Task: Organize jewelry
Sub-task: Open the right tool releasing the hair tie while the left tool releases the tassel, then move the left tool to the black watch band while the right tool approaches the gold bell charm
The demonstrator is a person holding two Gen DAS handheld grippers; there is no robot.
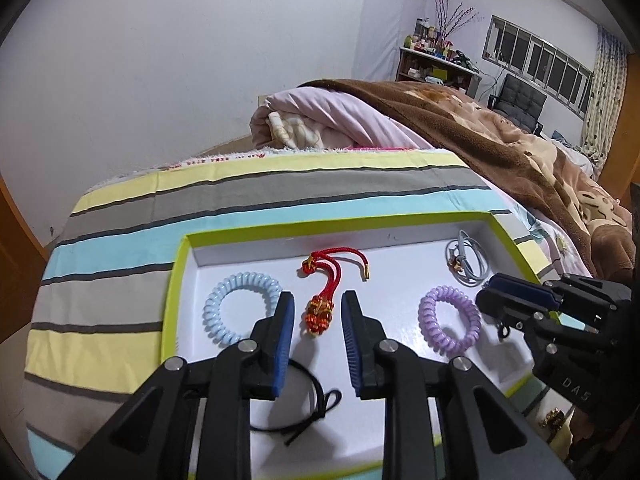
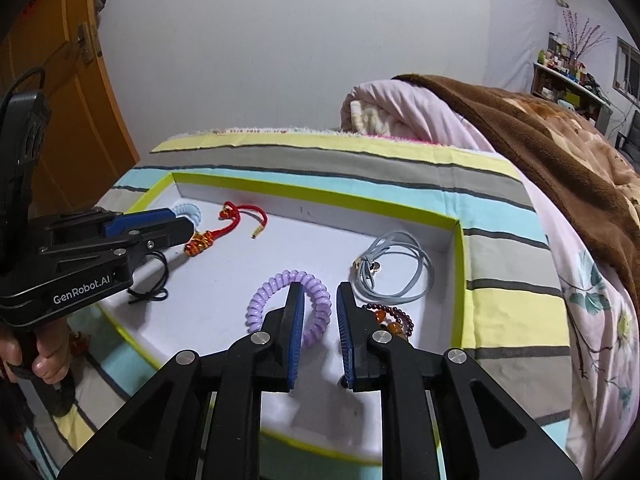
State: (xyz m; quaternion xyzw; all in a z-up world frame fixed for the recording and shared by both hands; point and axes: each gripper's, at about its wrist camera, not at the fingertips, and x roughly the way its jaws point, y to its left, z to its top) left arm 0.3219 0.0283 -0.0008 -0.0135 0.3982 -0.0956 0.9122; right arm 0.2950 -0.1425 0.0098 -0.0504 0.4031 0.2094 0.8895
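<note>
A: Your left gripper [image 1: 318, 304] hangs over the white tray [image 1: 256, 248] with its jaws apart and nothing pinched; the red knotted cord charm [image 1: 320, 314] lies on the tray floor in the gap between the blue pads. The pale blue spiral hair tie [image 1: 240, 306] sits just beside the left pad.

B: And your right gripper [image 2: 320, 300]?

A: Jaws narrowly parted, empty as well. The lilac spiral hair tie [image 2: 290, 304] lies under them, one side of its ring between the pads and untouched as far as the view allows. The dark beaded bracelet [image 2: 394, 316] is just to the right of the right-hand finger.

B: Count for you?

A: Two spiral ties, one red charm, one grey cord necklace [image 2: 394, 270] coiled near the far right corner, one beaded bracelet, one black elastic hair tie [image 1: 316, 396] with a knot, near the tray's front edge. Six pieces, all inside the tray, which rests on the striped bedsheet [image 1: 120, 256].

B: The charm's look?

A: A doubled red cord with a gold tip, a knot up top, and a red-and-gold woven bundle at the bottom.
</note>
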